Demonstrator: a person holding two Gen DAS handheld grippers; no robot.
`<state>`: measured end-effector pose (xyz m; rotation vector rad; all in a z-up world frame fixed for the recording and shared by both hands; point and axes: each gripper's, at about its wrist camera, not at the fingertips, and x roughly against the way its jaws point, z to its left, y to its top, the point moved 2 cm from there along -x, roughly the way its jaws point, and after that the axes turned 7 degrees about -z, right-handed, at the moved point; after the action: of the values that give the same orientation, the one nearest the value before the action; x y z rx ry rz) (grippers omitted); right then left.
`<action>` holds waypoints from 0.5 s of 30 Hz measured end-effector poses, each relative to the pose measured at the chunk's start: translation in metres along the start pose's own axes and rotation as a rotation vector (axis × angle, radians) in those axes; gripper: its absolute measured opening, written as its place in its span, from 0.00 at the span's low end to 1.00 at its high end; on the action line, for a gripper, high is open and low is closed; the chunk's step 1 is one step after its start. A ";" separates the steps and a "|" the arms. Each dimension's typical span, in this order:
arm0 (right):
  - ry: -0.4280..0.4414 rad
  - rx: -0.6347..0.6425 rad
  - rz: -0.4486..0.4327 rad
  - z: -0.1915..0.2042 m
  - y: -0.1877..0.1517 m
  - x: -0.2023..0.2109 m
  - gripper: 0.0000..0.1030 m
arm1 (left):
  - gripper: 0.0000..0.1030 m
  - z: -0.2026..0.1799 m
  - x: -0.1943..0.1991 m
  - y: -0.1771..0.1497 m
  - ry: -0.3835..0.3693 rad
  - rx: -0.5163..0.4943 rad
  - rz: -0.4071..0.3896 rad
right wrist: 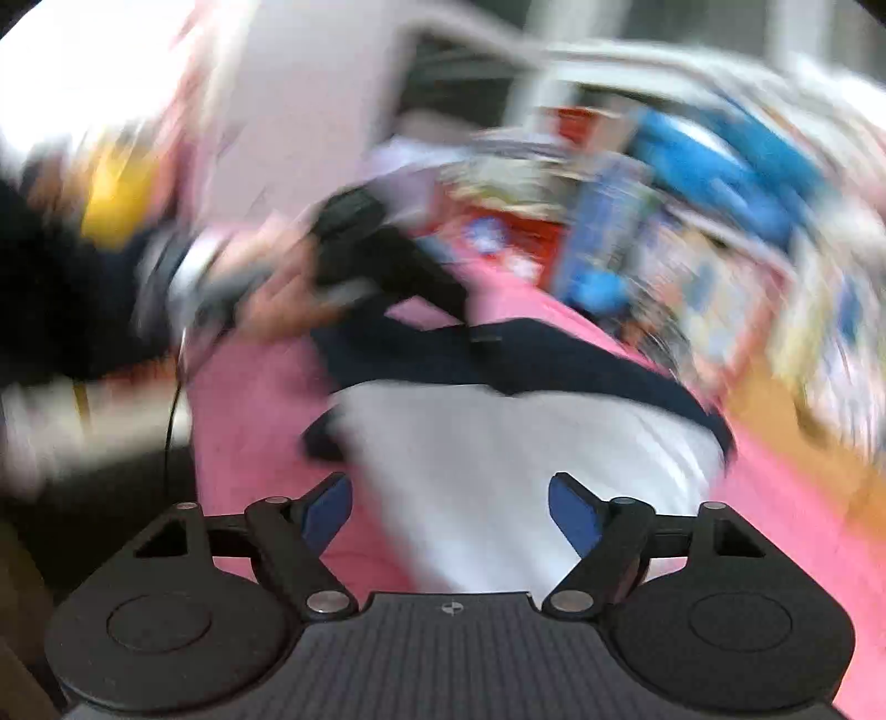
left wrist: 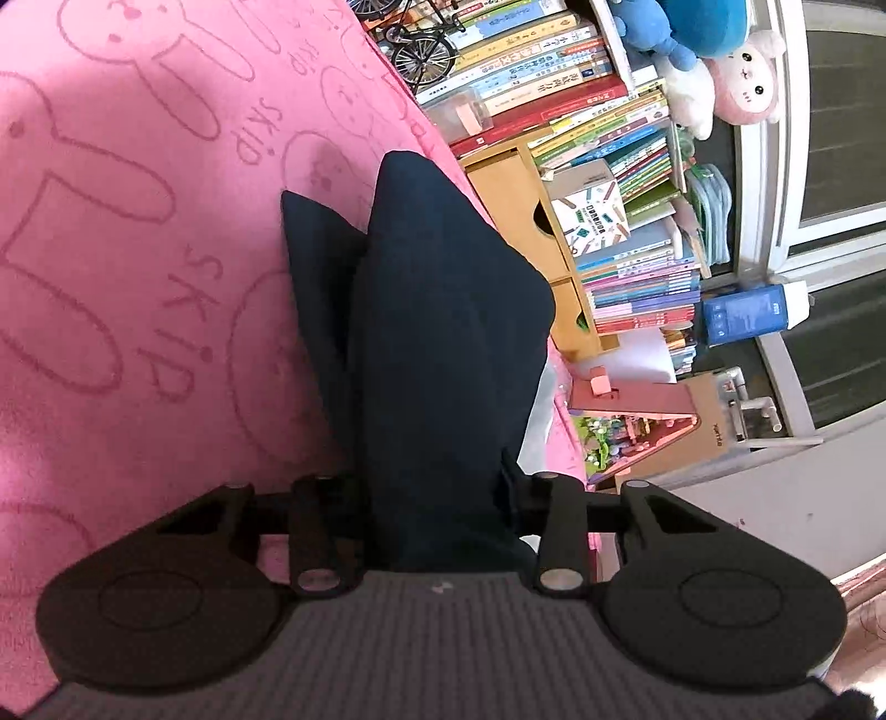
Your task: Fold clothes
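Observation:
A dark navy garment [left wrist: 437, 332] lies bunched on the pink rabbit-print towel [left wrist: 138, 249]. It runs back between the jaws of my left gripper [left wrist: 437, 493], which is shut on it; the cloth hides the fingertips. The right wrist view is blurred. There my right gripper [right wrist: 451, 515] is open, its blue pads [right wrist: 329, 512] wide apart with nothing between them, just above a white part of the clothing [right wrist: 498, 471]. A navy band [right wrist: 526, 360] lies beyond the white. Further back, a hand [right wrist: 277, 299] holds the left gripper [right wrist: 387, 260] at the navy cloth.
Beyond the towel's edge stand packed bookshelves [left wrist: 581, 83], a wooden drawer unit [left wrist: 515, 221], plush toys [left wrist: 742, 72] and a window frame [left wrist: 775, 194]. A small model bicycle [left wrist: 421, 50] stands by the books. A black cable [right wrist: 174, 399] hangs at the left.

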<state>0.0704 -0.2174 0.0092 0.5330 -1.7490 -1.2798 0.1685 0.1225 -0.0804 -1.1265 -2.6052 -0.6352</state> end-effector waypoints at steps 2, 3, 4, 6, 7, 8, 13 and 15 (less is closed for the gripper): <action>-0.029 -0.294 -0.027 -0.061 0.001 0.002 0.84 | 0.37 -0.005 -0.002 0.000 0.002 -0.012 -0.007; -0.042 -0.427 -0.021 -0.087 -0.006 -0.008 0.83 | 0.36 -0.005 -0.002 -0.001 0.003 -0.016 -0.011; -0.054 -0.560 -0.016 -0.114 -0.012 -0.019 0.81 | 0.36 -0.006 -0.001 -0.001 0.003 -0.020 -0.014; -0.072 -0.723 -0.002 -0.150 -0.024 -0.042 0.74 | 0.34 -0.013 0.001 0.000 0.008 -0.055 -0.026; -0.076 -0.757 0.006 -0.160 -0.029 -0.054 0.74 | 0.34 -0.018 0.002 0.001 0.012 -0.080 -0.032; -0.059 -0.756 0.018 -0.163 -0.031 -0.067 0.74 | 0.34 -0.022 0.002 0.001 0.017 -0.106 -0.037; -0.012 -0.700 -0.003 -0.175 -0.039 -0.120 0.85 | 0.34 -0.044 -0.006 -0.001 0.082 -0.262 -0.032; -0.017 -0.754 -0.039 -0.183 -0.035 -0.136 0.82 | 0.33 -0.047 -0.006 -0.001 0.091 -0.279 -0.045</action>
<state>0.2899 -0.2265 -0.0620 0.1142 -1.1373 -1.8321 0.1731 0.0958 -0.0414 -1.0865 -2.5263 -1.0614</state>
